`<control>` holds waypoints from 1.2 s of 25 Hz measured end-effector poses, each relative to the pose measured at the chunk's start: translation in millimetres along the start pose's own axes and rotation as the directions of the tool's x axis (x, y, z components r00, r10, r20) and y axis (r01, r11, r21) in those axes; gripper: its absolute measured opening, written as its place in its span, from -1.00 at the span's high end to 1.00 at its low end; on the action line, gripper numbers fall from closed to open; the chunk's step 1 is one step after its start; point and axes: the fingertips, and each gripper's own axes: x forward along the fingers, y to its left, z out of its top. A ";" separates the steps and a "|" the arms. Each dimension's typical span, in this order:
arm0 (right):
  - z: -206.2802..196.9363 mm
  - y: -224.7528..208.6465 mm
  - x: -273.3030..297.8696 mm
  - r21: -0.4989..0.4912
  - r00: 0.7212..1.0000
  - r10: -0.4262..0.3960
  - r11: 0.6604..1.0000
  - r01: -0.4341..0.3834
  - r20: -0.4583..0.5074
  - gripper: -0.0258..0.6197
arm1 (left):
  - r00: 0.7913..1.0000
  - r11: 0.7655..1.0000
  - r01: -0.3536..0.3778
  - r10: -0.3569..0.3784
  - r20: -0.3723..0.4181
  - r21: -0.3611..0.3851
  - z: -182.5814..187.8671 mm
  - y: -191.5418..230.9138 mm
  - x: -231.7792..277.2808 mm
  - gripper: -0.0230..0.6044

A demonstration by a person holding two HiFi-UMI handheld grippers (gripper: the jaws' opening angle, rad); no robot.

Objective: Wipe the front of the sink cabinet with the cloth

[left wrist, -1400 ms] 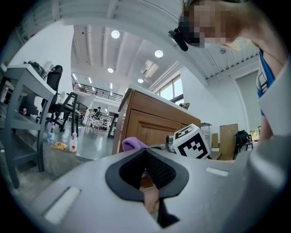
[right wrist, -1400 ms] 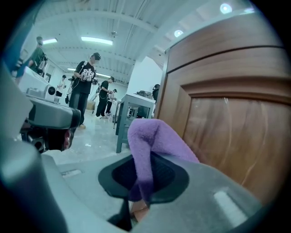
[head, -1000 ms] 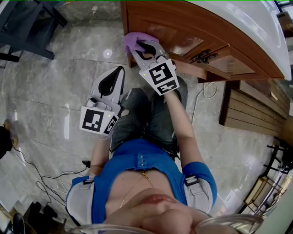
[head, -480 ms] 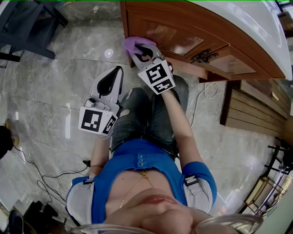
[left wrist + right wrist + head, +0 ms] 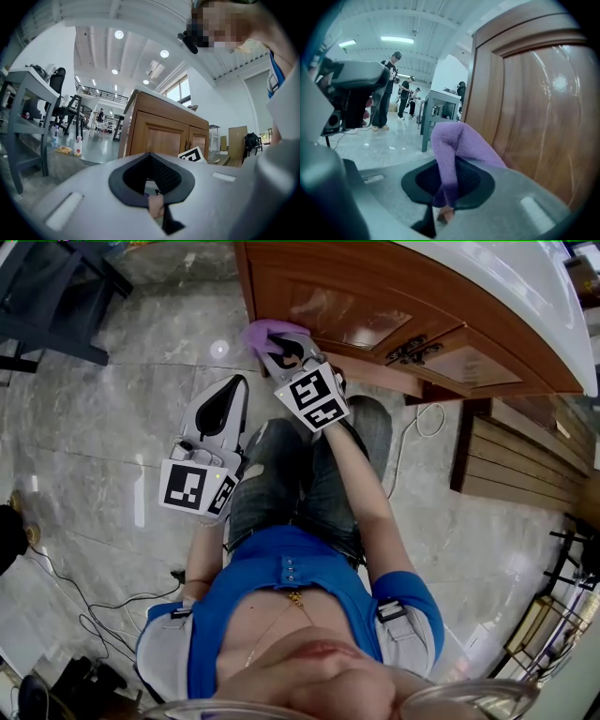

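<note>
Right tongs (image 5: pixel 286 351) pinch the fluffy purple cloth (image 5: pixel 454 140) mid-fold, against the glossy brown wooden sink cabinet (image 5: pixel 543 117) near its corner. Left tongs (image 5: pixel 242 388) are pressed together, empty, off the cabinet. We judge the cloth soft, light and non-slip.

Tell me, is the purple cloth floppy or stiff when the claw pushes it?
Probably floppy: the cloth bends over where the right claw pinches it. It looks fluffy, so likely light and soft. It should squash against the cabinet door rather than scratch it.
</note>
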 end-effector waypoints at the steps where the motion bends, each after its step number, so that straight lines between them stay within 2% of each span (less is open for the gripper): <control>1: -2.6 0.2 0.1 -0.007 1.000 0.001 1.000 -0.001 -0.010 0.75 | 1.000 1.000 -0.001 0.001 -0.001 0.000 -0.1 0.2 -0.1 0.93; 8: -5.6 -0.4 -1.0 -0.032 1.000 0.006 0.999 -0.006 -0.006 0.75 | 1.000 1.000 0.009 -0.009 -0.002 0.006 -0.7 -6.4 3.6 0.93; 15: -12.5 -4.3 -7.7 -0.011 1.000 0.004 1.000 -0.005 -0.023 0.75 | 1.000 1.000 0.018 -0.018 -0.005 0.010 -1.2 -11.3 4.6 0.93; 30: -28.0 -32.9 -43.2 0.032 0.997 -0.064 0.997 0.066 -0.049 0.75 | 0.996 0.996 0.086 -0.086 -0.031 0.011 -12.5 -37.2 17.3 0.93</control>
